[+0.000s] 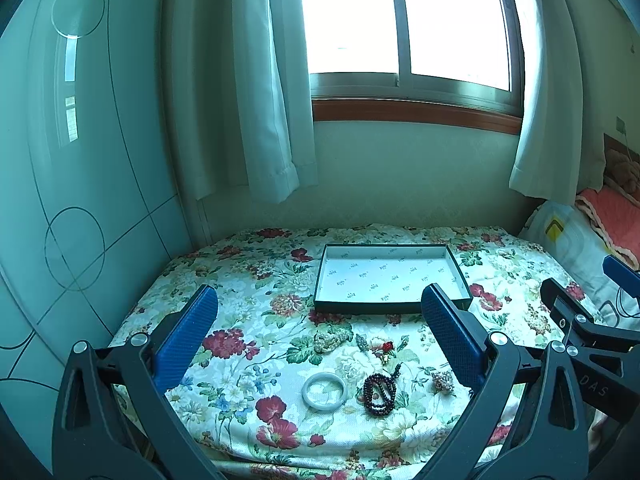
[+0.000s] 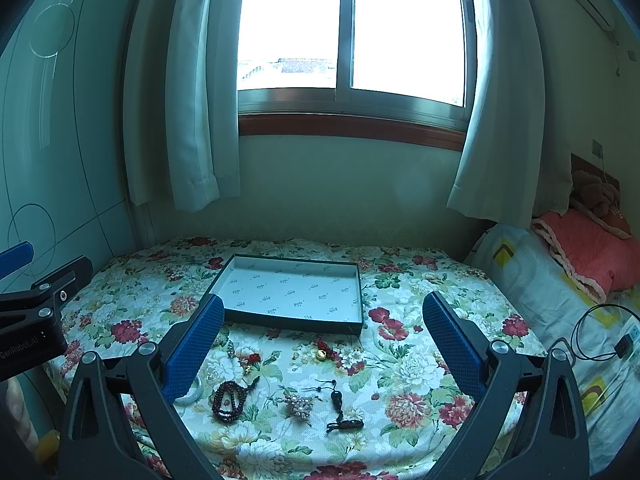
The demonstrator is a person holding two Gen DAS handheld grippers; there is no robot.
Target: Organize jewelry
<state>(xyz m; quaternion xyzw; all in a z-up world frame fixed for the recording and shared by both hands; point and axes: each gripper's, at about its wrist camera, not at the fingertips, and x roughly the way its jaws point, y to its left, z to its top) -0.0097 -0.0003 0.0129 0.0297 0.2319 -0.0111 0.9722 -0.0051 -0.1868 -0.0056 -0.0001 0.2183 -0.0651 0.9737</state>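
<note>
Across the lower part of both views, we see our two tongs spread wide, with nothing between their blue pads. Our left tongs (image 1: 320, 312) hang over the flowered bed cover (image 1: 248, 264), and our right tongs (image 2: 324, 320) do the same; neither touches any jewelry.

Between the fingers of the left tongs, low in the frame, lie a white bangle (image 1: 324, 391) and, just beside it on the right, a coiled string of dark red beads (image 1: 379, 394). Further right, near the right finger, sits a small pearl brooch (image 1: 442, 381). Above these, toward the middle of the frame, we see a pearl cluster (image 1: 332, 339) and a small red and gold piece (image 1: 385, 347).

In the right wrist view the bangle (image 2: 190, 396) is half hidden behind the left finger at lower left. The dark beads (image 2: 229, 400) lie next to it, then the pearl brooch (image 2: 299, 404), then a dark pendant on a cord (image 2: 340, 408) at lower center. A little gold bell (image 2: 321, 354) lies higher, just below the tray.

Beyond the jewelry, an open shallow tray (image 1: 460, 276) with dark walls and white printed lining rests on the bed, with no jewelry in it. Behind it we see the window (image 2: 352, 32) with pale curtains (image 1: 256, 80), and at the far right a pink blanket (image 2: 588, 248).
</note>
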